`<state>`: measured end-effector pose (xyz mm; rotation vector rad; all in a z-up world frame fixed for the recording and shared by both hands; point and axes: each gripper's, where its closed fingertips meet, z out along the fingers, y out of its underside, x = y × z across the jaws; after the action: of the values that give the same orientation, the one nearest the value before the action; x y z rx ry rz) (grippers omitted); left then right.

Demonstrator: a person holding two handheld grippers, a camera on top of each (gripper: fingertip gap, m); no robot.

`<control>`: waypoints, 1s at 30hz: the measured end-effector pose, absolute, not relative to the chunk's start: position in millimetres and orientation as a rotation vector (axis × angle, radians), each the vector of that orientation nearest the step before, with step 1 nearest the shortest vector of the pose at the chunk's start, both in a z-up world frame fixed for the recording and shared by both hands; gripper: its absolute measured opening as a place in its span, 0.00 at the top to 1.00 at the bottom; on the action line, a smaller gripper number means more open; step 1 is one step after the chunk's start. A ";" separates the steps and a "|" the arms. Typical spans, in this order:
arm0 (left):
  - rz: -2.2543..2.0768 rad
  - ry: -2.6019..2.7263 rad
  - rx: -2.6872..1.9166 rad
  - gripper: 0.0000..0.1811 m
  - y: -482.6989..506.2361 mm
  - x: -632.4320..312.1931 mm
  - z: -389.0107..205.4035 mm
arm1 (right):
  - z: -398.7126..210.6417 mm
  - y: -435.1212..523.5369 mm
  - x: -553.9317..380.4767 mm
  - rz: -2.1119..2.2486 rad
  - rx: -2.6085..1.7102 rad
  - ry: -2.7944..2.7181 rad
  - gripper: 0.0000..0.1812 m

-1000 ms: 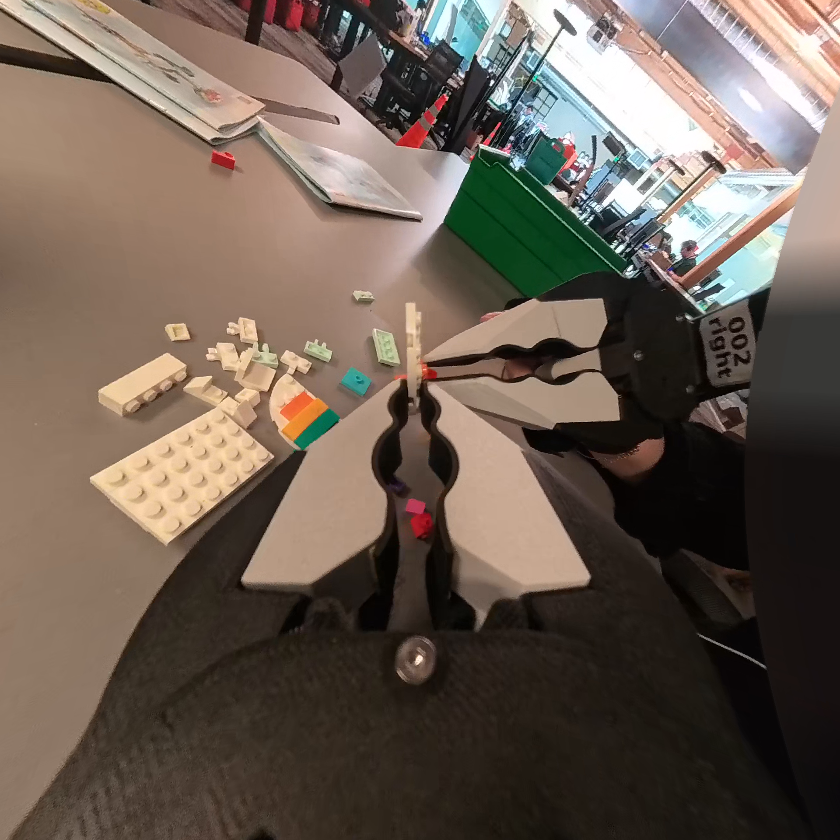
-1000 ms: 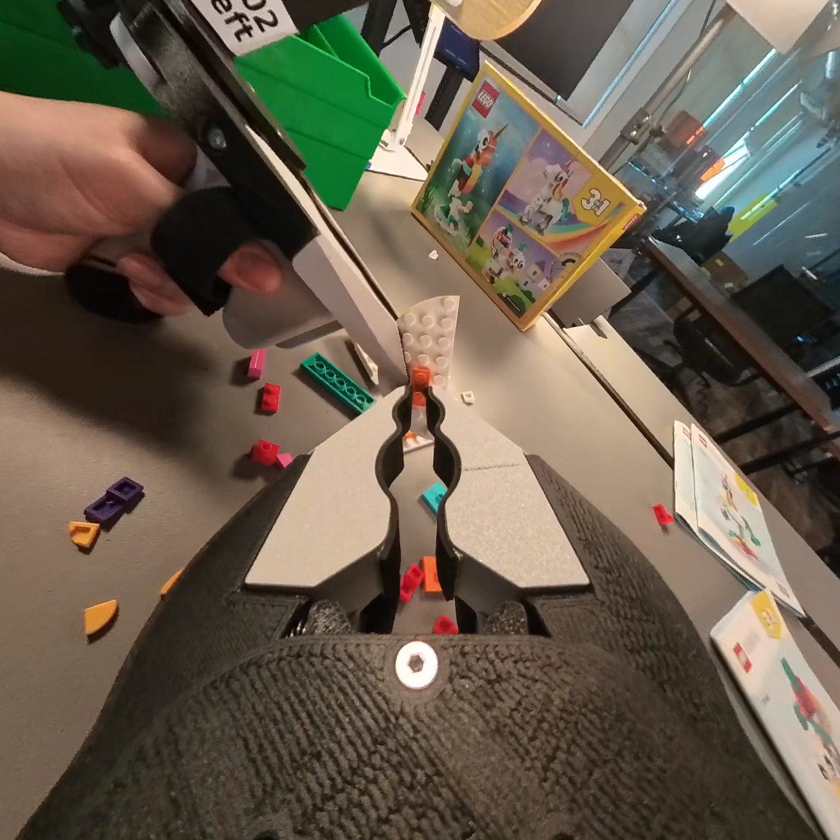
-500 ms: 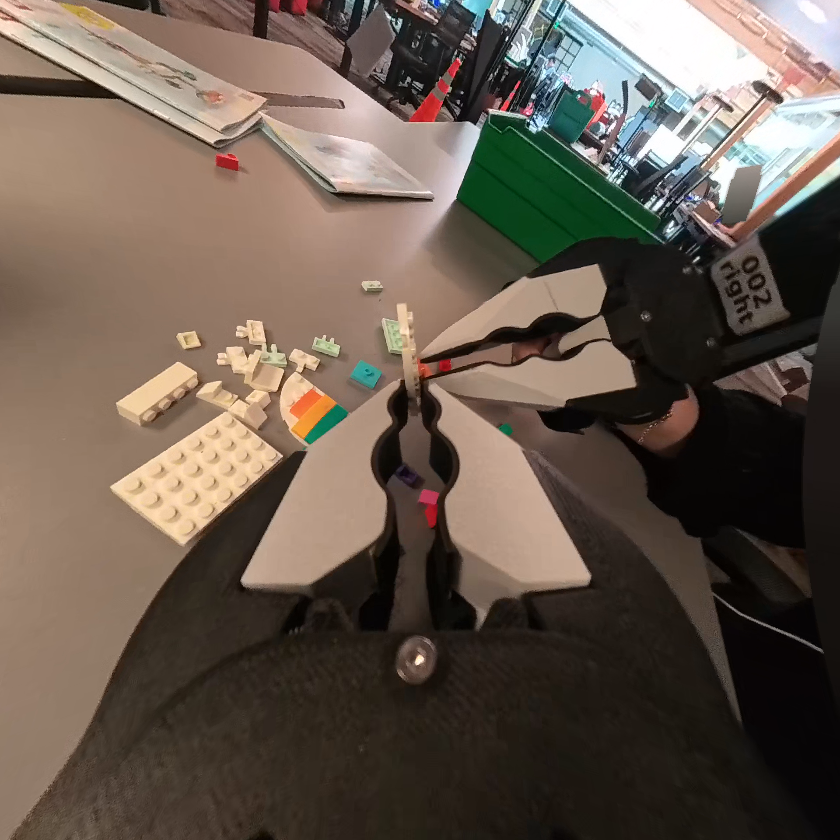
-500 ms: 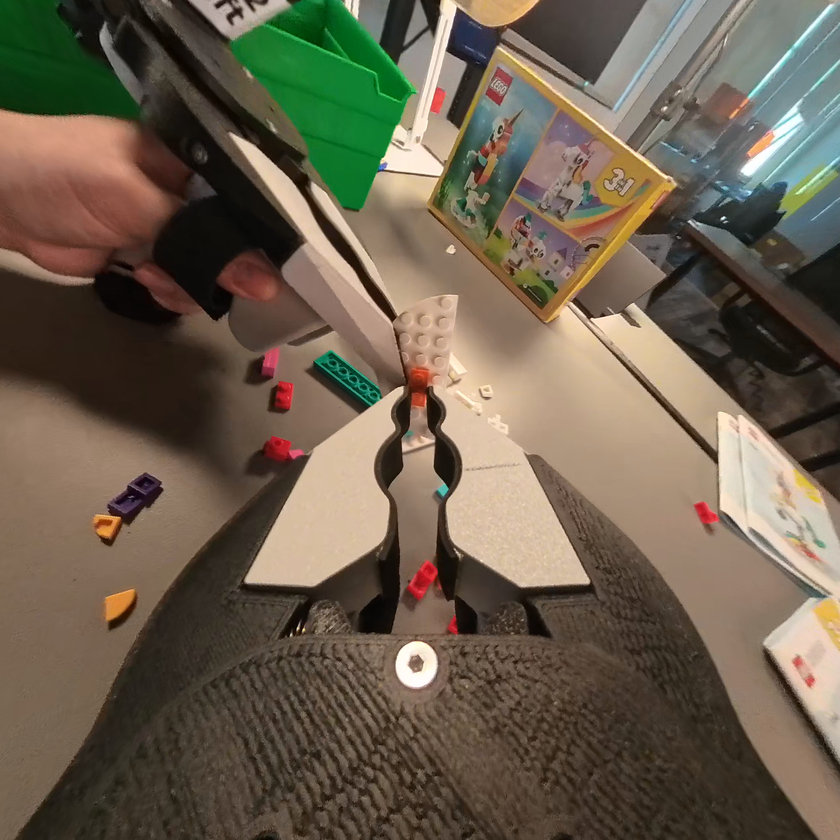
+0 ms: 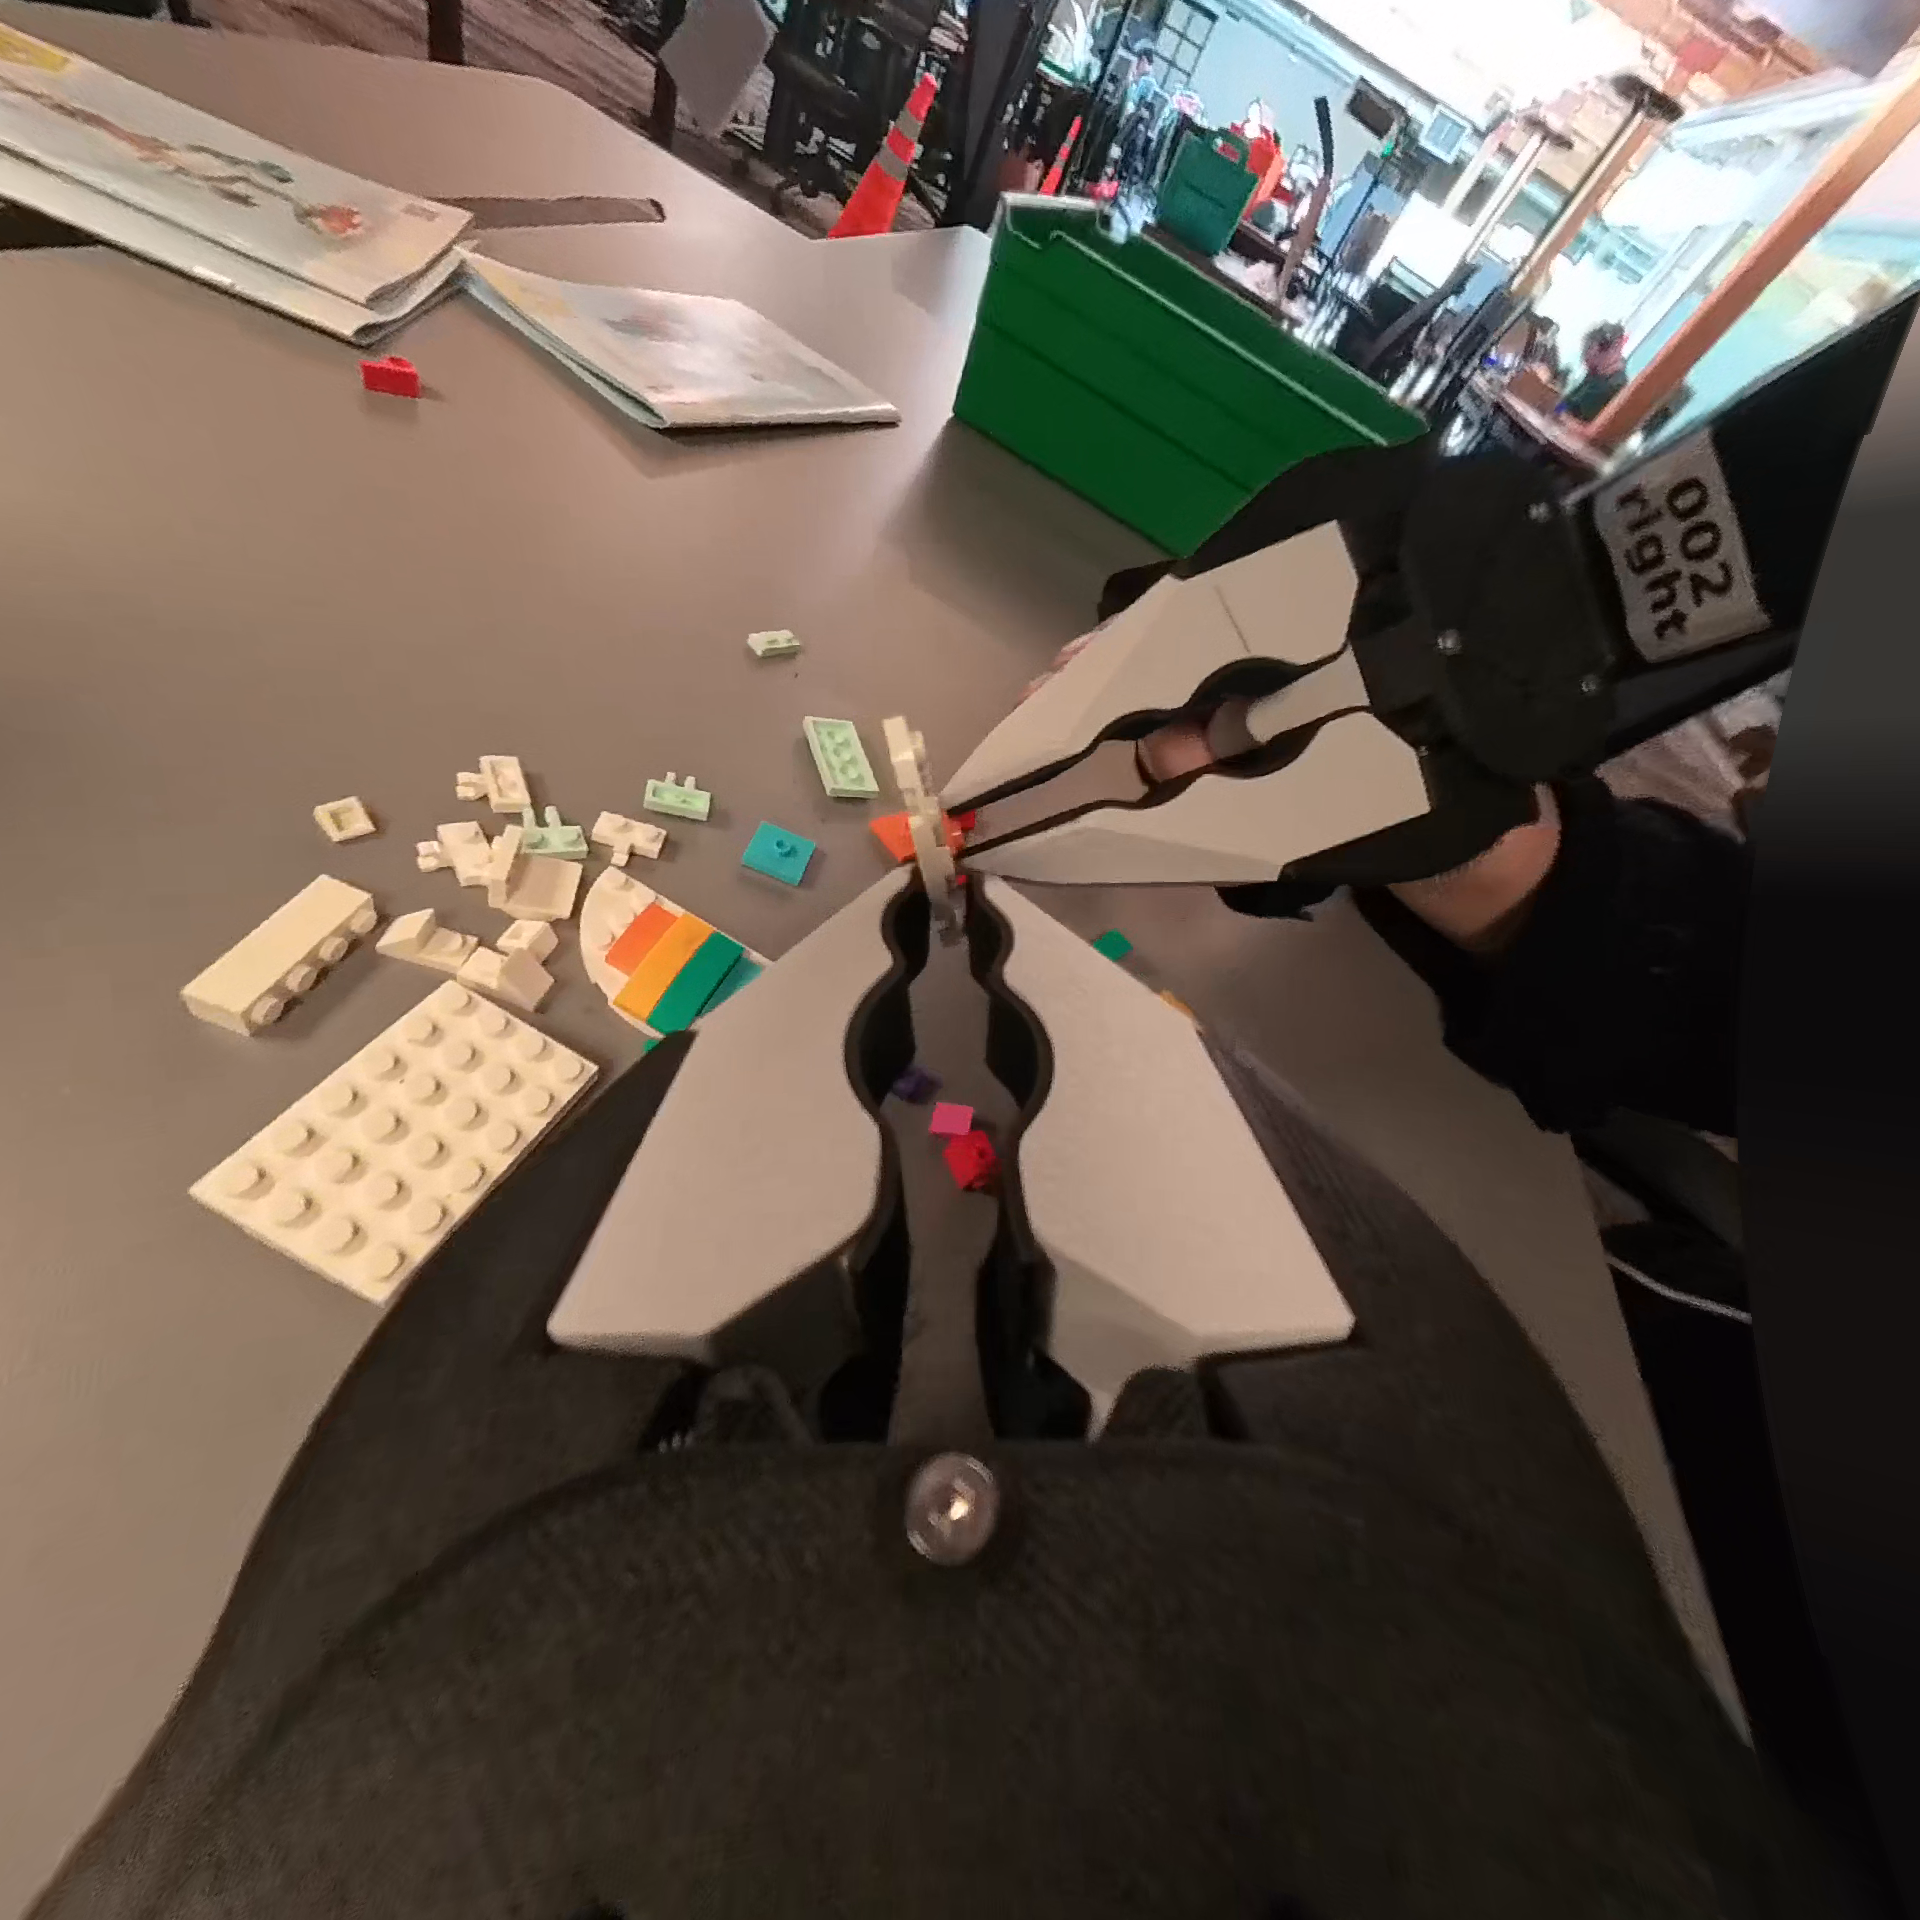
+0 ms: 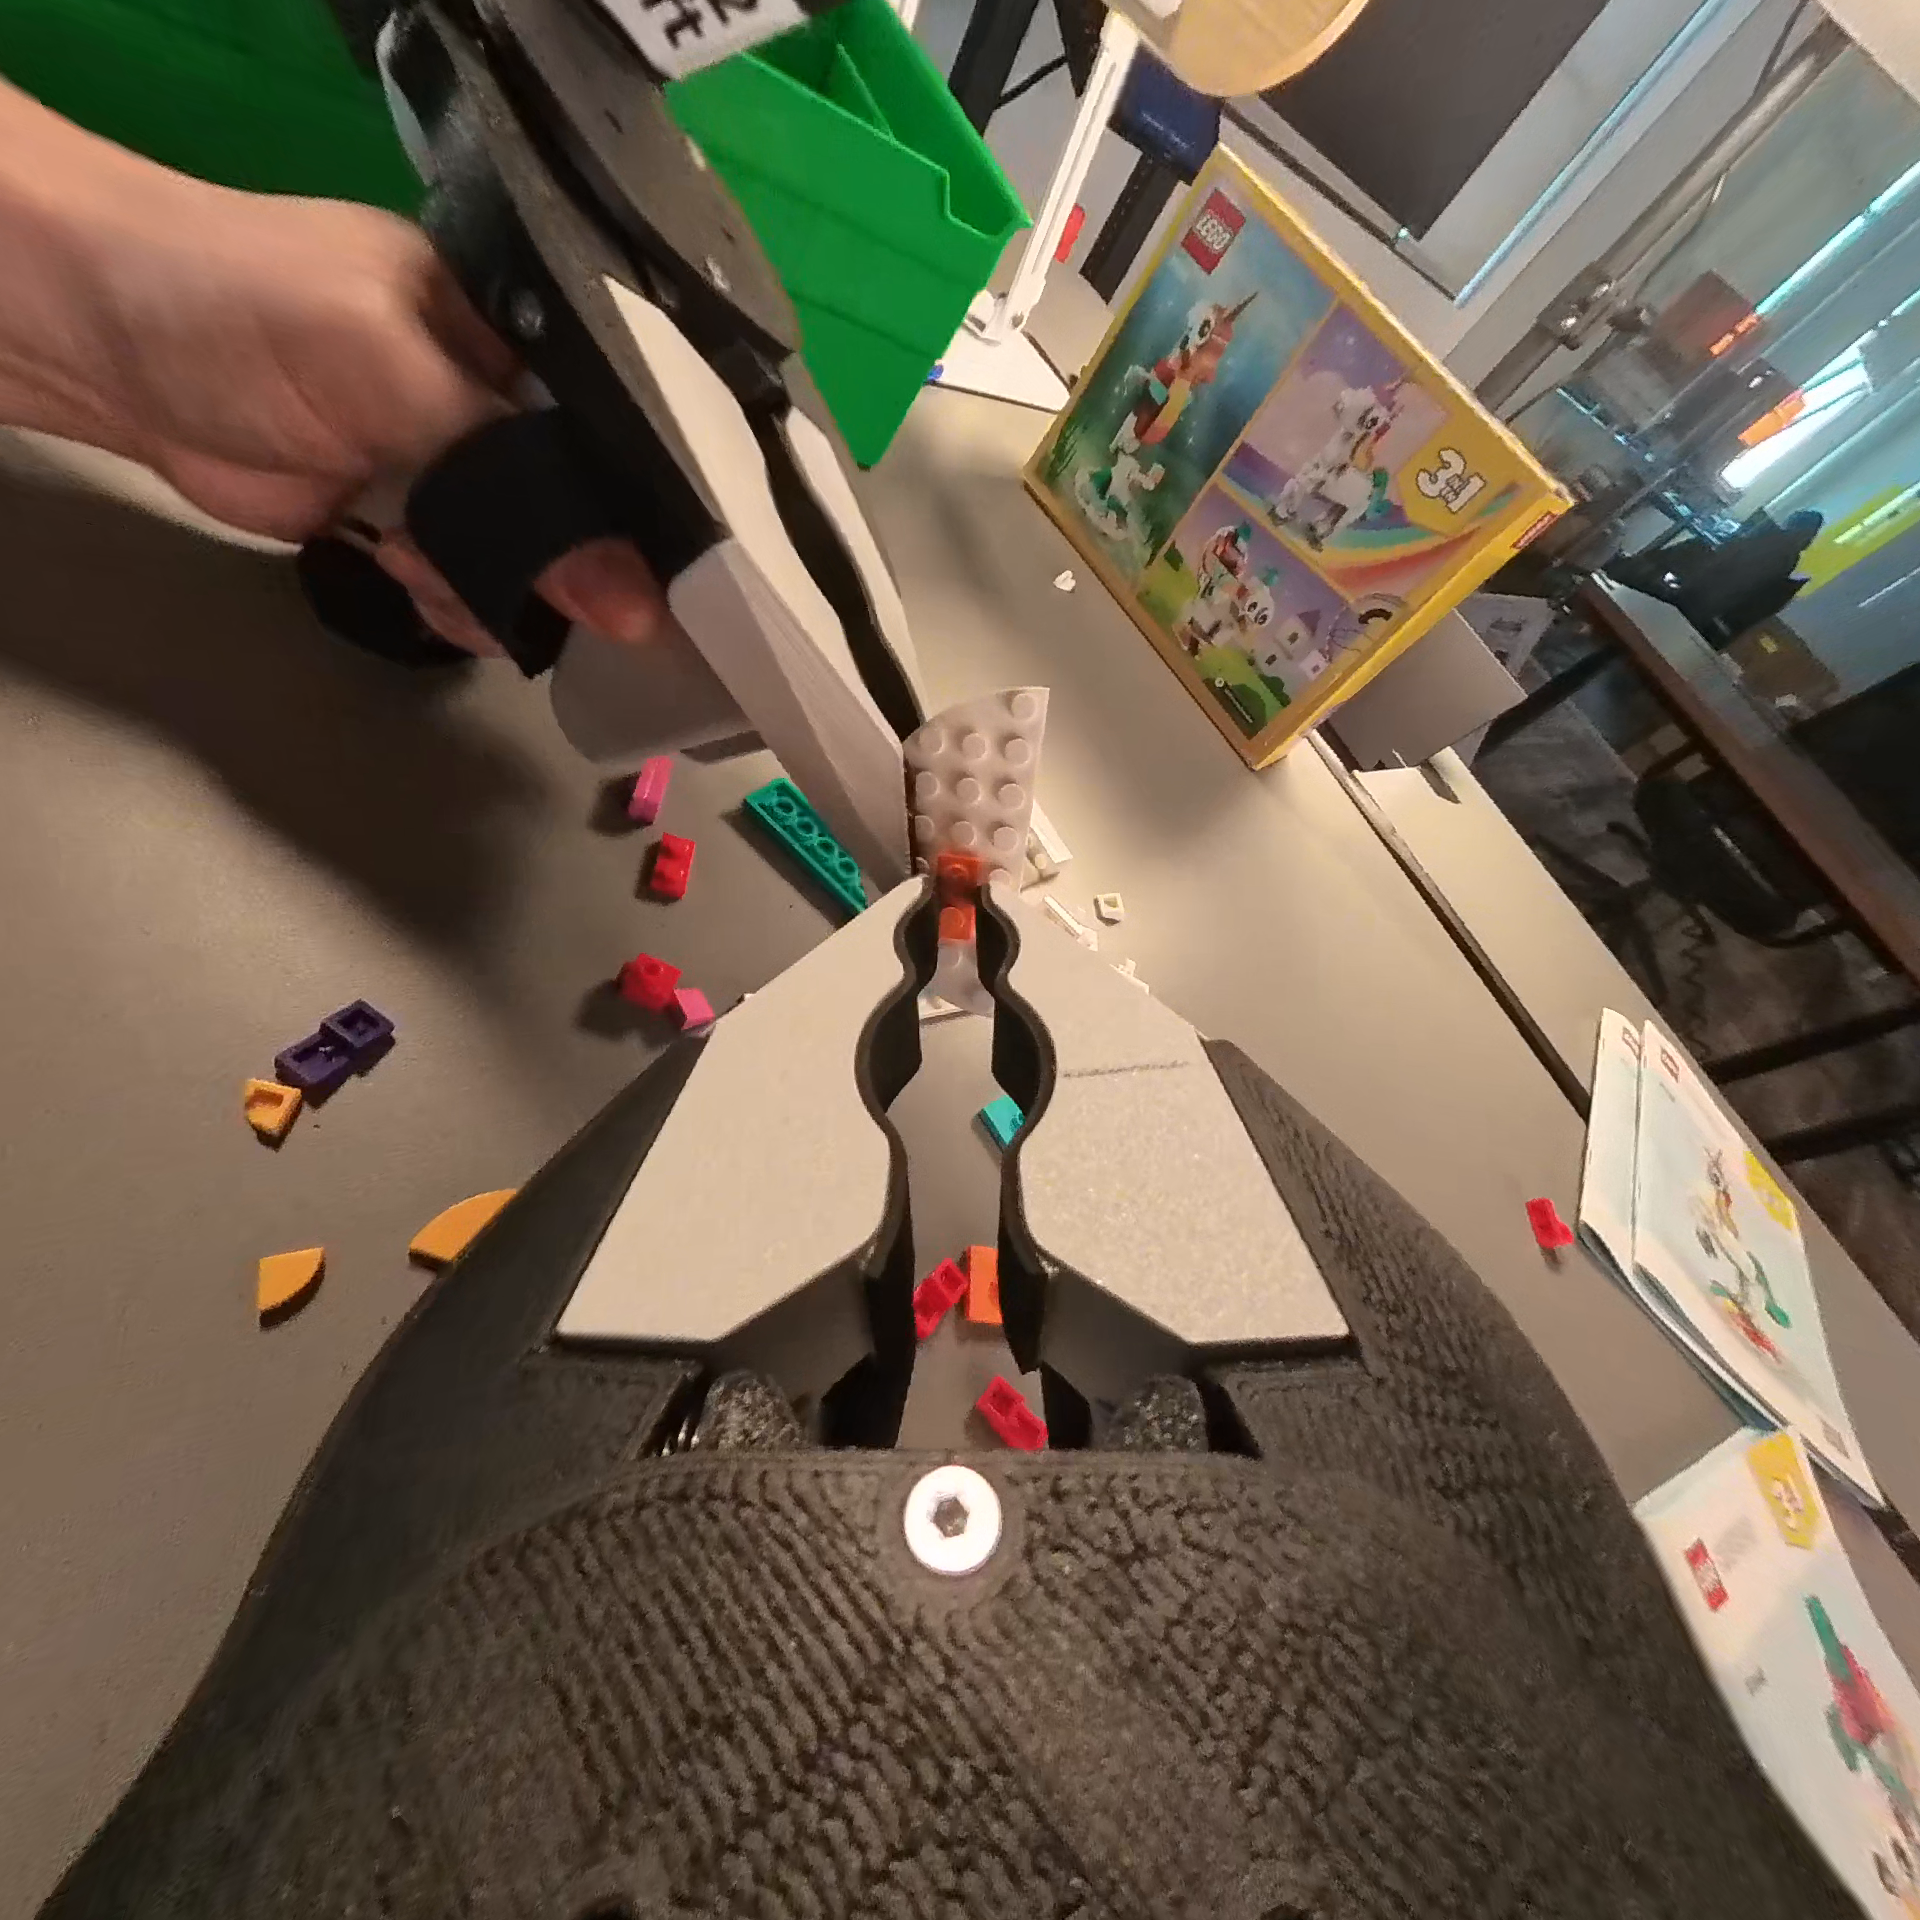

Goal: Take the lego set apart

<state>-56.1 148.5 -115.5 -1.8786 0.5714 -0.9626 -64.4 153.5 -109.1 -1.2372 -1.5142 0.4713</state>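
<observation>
The left gripper is closed on the lower edge of a small white studded wedge-shaped lego plate, held upright above the grey bench. The right gripper is closed on a small orange lego piece seated on the studded face of that plate, near its bottom edge. In the left wrist view the right gripper enters from 2 o'clock and its tips meet the plate edge-on; in the right wrist view the left gripper enters from 11 o'clock, held by a bare hand. Loose parts lie on the bench below. Left wrist view, 9 o'clock of the gripper tips: a large white studded rectangular plate, a long white brick lying on its side, a white half-round piece carrying orange, yellow and green tiles, and a square teal tile. Right wrist view, 9 o'clock: a long green plate, red, pink and purple small bricks, and orange quarter-round tiles. A green plastic bin stands at 1 o'clock in the left wrist view. A yellow-bordered lego box stands upright at 1 o'clock in the right wrist view, and instruction booklets lie at 3 o'clock.
</observation>
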 end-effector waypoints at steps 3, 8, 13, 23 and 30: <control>-0.896 0.680 -1.871 0.95 143.4 -54.2 -115.7 | -110.0 150.0 -63.3 0.500 -1.234 -1.536 0.97; -0.855 0.764 -1.897 0.95 138.6 -55.9 -121.4 | -115.8 146.2 -65.2 0.438 -1.190 -1.589 0.97; -0.858 0.793 -1.895 0.95 136.8 -57.8 -123.1 | -117.3 144.4 -66.3 0.439 -1.203 -1.603 0.97; -1.107 0.657 -1.901 0.89 139.7 -61.3 -120.5 | -116.6 145.4 -69.0 0.429 -1.181 -1.579 0.98; -1.178 0.518 -1.918 1.00 146.8 -72.8 -118.5 | -119.4 147.2 -69.5 0.352 -1.143 -1.592 1.00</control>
<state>-72.8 146.8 -118.5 -1.9176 0.5178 -1.1780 -69.5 147.2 -119.4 -1.1432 -1.5922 0.3523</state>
